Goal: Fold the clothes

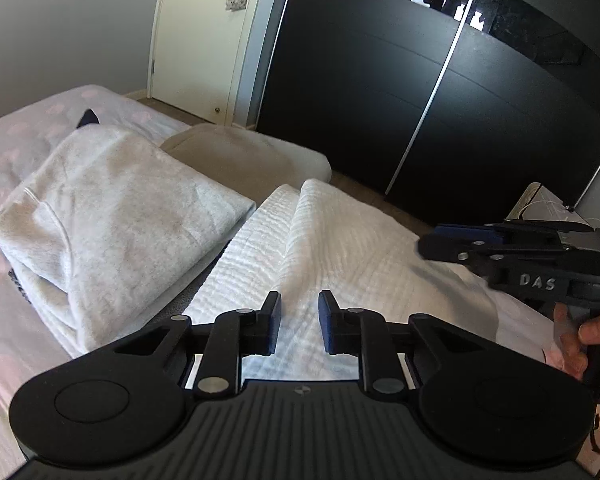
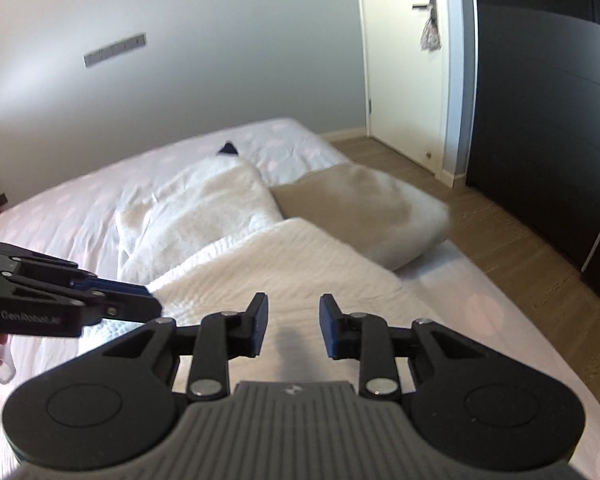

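A white waffle-textured cloth (image 1: 340, 248) (image 2: 280, 272) lies on the bed, with a raised fold running along its middle. My left gripper (image 1: 300, 322) hovers low over its near end, open, with only cloth showing below the gap. In the right wrist view the left gripper (image 2: 152, 304) points at the cloth's left edge. My right gripper (image 2: 294, 326) is open above the cloth's near right part and holds nothing. The left wrist view shows the right gripper (image 1: 428, 244) side-on over the cloth's right edge.
A folded pale grey fleece garment (image 1: 112, 216) (image 2: 204, 208) lies left of the cloth, a dark item (image 1: 88, 118) poking out behind it. A beige pillow (image 1: 240, 156) (image 2: 364, 204) sits beyond. Past the pink-spotted sheet (image 2: 80, 208), a black wardrobe (image 1: 380, 100) and a white door (image 2: 404, 80) stand across a strip of wooden floor.
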The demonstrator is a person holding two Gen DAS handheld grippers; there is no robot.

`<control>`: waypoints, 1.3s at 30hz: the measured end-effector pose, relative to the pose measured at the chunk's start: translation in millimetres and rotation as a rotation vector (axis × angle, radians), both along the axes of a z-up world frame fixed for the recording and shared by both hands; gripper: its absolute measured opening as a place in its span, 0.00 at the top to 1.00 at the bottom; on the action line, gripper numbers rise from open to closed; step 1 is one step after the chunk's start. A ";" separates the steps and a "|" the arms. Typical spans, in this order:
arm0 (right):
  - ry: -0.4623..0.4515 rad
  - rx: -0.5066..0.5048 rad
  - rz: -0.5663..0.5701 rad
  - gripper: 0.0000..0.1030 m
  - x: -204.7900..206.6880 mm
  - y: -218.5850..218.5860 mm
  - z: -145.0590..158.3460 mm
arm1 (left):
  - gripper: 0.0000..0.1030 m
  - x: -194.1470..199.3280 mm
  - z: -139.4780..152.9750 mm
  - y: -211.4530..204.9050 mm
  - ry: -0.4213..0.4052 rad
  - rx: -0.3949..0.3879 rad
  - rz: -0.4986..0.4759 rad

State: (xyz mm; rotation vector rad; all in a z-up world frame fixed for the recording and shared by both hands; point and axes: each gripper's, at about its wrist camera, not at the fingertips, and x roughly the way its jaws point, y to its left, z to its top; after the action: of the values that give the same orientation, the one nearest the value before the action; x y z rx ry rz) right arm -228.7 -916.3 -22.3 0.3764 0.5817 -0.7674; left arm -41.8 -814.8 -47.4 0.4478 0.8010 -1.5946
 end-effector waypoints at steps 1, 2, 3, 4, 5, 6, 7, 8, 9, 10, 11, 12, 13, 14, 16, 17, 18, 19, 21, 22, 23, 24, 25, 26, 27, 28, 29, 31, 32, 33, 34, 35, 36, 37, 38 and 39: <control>0.026 0.018 -0.005 0.77 6.6 -5.5 -7.4 | 0.86 2.1 -4.8 -4.9 0.005 0.016 0.008; 0.052 0.036 -0.011 0.77 13.2 -10.9 -14.8 | 0.87 4.2 -9.7 -9.8 0.010 0.033 0.016; 0.076 0.061 -0.018 0.78 18.9 -16.5 -22.8 | 0.87 6.3 -14.5 -14.7 0.015 0.049 0.024; 0.089 0.100 -0.031 0.78 21.8 -22.1 -31.8 | 0.88 8.4 -19.4 -19.6 0.021 0.065 0.032; 0.086 0.130 -0.041 0.79 23.0 -27.1 -39.6 | 0.88 10.5 -24.2 -24.5 0.026 0.081 0.041; 0.077 0.145 -0.050 0.79 23.8 -31.0 -46.1 | 0.89 12.5 -29.1 -29.4 0.031 0.098 0.049; 0.070 0.156 -0.057 0.79 25.0 -34.4 -51.8 | 0.89 14.6 -33.9 -34.4 0.036 0.114 0.057; 0.071 0.155 -0.060 0.79 27.8 -36.4 -55.1 | 0.89 16.7 -38.8 -39.3 0.041 0.130 0.065; 0.077 0.152 -0.063 0.79 31.1 -37.5 -56.5 | 0.90 18.8 -43.6 -44.2 0.046 0.146 0.073; 0.087 0.152 -0.066 0.79 33.9 -38.0 -55.9 | 0.90 20.9 -48.4 -49.1 0.051 0.163 0.081; 0.097 0.152 -0.068 0.79 36.0 -37.8 -54.1 | 0.90 20.8 -47.5 -50.0 0.046 0.169 0.083; 0.108 0.149 -0.066 0.79 37.6 -36.4 -51.2 | 0.90 20.2 -45.4 -50.1 0.038 0.174 0.083; 0.113 0.145 -0.063 0.79 37.7 -34.6 -47.2 | 0.90 19.4 -41.5 -45.8 0.041 0.167 0.084; 0.104 0.139 -0.061 0.79 34.5 -31.9 -40.8 | 0.90 18.5 -37.3 -40.6 0.046 0.158 0.086; 0.082 0.125 -0.055 0.77 26.9 -25.8 -27.2 | 0.90 16.8 -28.7 -30.3 0.057 0.139 0.090; 0.064 0.112 -0.048 0.76 20.0 -20.7 -19.0 | 0.89 13.6 -21.8 -22.8 0.047 0.123 0.087; 0.058 0.095 -0.035 0.76 14.6 -14.7 -12.5 | 0.89 8.5 -14.8 -15.3 0.027 0.105 0.079; 0.056 0.075 -0.019 0.75 8.9 -7.8 -6.0 | 0.88 3.1 -7.8 -7.9 0.006 0.088 0.071; 0.067 0.025 0.023 0.67 -4.1 10.4 3.9 | 0.88 -9.0 5.1 8.3 -0.003 0.049 0.053; 0.072 0.004 0.038 0.63 -10.8 19.1 7.4 | 0.88 -15.1 10.2 18.3 0.004 0.036 0.039; 0.077 -0.012 0.049 0.63 -18.2 27.3 9.3 | 0.87 -22.1 14.6 29.0 0.014 0.023 0.026; 0.083 -0.026 0.059 0.63 -26.5 35.8 10.3 | 0.85 -29.5 17.4 39.2 0.018 0.013 0.011; 0.089 -0.037 0.063 0.63 -32.2 41.9 10.3 | 0.80 -37.1 20.0 49.2 0.021 0.005 -0.005; 0.094 -0.045 0.067 0.63 -37.9 47.7 9.7 | 0.78 -45.0 21.1 59.0 0.017 -0.002 -0.018; 0.096 -0.048 0.072 0.61 -43.1 52.7 7.7 | 0.73 -52.3 20.0 66.7 0.009 0.002 -0.027; 0.100 -0.048 0.075 0.59 -47.1 56.7 5.0 | 0.70 -59.5 18.6 73.9 -0.001 0.008 -0.035; 0.105 -0.044 0.074 0.59 -48.4 58.2 0.5 | 0.70 -65.0 15.0 78.4 -0.013 0.019 -0.038; 0.117 -0.035 0.070 0.59 -50.1 60.4 -8.8 | 0.70 -73.9 5.1 83.6 -0.043 0.049 -0.042; 0.125 -0.029 0.067 0.58 -48.9 59.5 -14.5 | 0.70 -76.0 -1.3 83.1 -0.059 0.068 -0.040; 0.134 -0.022 0.063 0.58 -47.4 58.4 -20.3 | 0.70 -77.7 -9.6 81.6 -0.087 0.096 -0.035; 0.143 -0.011 0.058 0.58 -45.4 56.8 -26.3 | 0.70 -78.0 -18.0 79.0 -0.115 0.123 -0.027; 0.149 -0.002 0.054 0.58 -43.7 55.4 -31.3 | 0.70 -76.5 -25.3 76.7 -0.124 0.148 -0.014; 0.148 0.007 0.049 0.58 -43.2 54.4 -33.8 | 0.70 -72.0 -31.4 74.6 -0.115 0.167 -0.003; 0.143 0.014 0.045 0.58 -43.1 53.6 -34.1 | 0.70 -66.8 -37.4 72.6 -0.102 0.184 0.007; 0.140 0.021 0.040 0.58 -43.4 53.3 -32.7 | 0.70 -63.1 -38.3 73.4 -0.089 0.186 0.015; 0.138 0.024 0.033 0.58 -43.9 53.9 -29.9 | 0.70 -60.3 -35.8 76.0 -0.086 0.183 0.025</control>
State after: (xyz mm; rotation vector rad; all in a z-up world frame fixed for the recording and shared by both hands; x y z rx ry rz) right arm -272.7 -862.4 -52.3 0.3370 0.7254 -0.7587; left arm -102.2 -738.8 -83.2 0.6310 0.8867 -1.4754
